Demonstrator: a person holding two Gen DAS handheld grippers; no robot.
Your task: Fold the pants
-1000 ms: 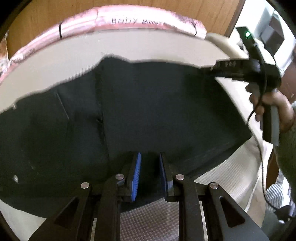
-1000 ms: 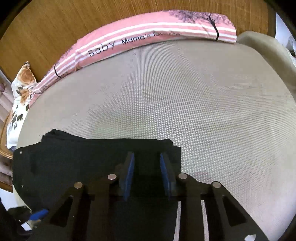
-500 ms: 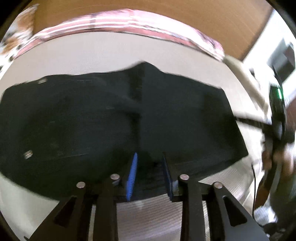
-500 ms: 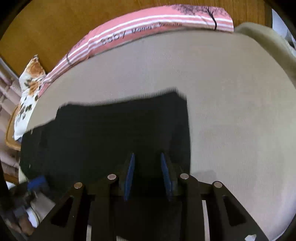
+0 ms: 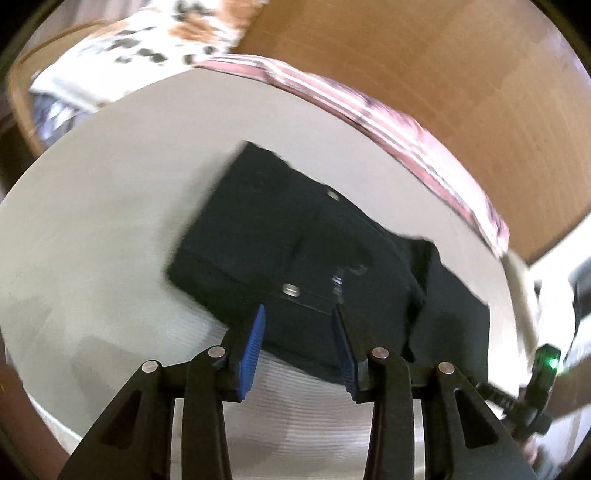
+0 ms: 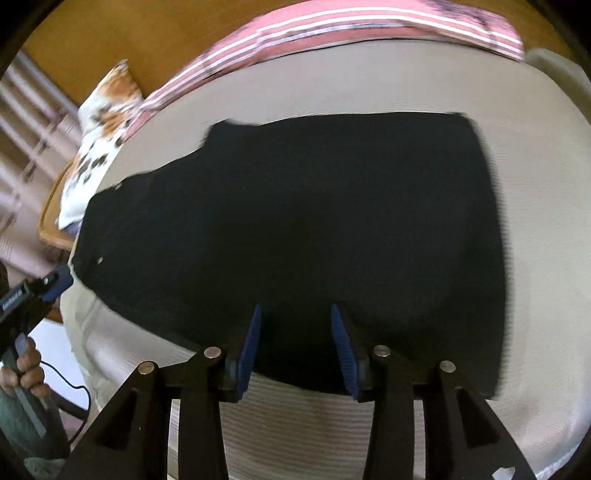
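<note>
The black pants (image 5: 295,251) lie flat on the beige mattress (image 5: 110,221), waistband with a metal button (image 5: 291,290) near my left gripper. My left gripper (image 5: 299,314) is open and empty, fingertips just over the waist edge. In the right wrist view the pants (image 6: 314,221) spread wide as a dark sheet. My right gripper (image 6: 295,314) is open and empty, above the near edge of the cloth. The left gripper also shows at the far left of the right wrist view (image 6: 55,282), held by a hand.
A pink striped pillow (image 6: 332,33) lies along the wooden headboard (image 5: 443,74). A floral pillow (image 5: 147,51) sits at the far corner. The mattress edge runs close below both grippers. The right gripper's body with a green light (image 5: 546,365) shows at the lower right.
Both grippers have pulled back from the pants and opened wider, holding nothing. The left view swung toward the waistband; the right view now shows the whole cloth.
</note>
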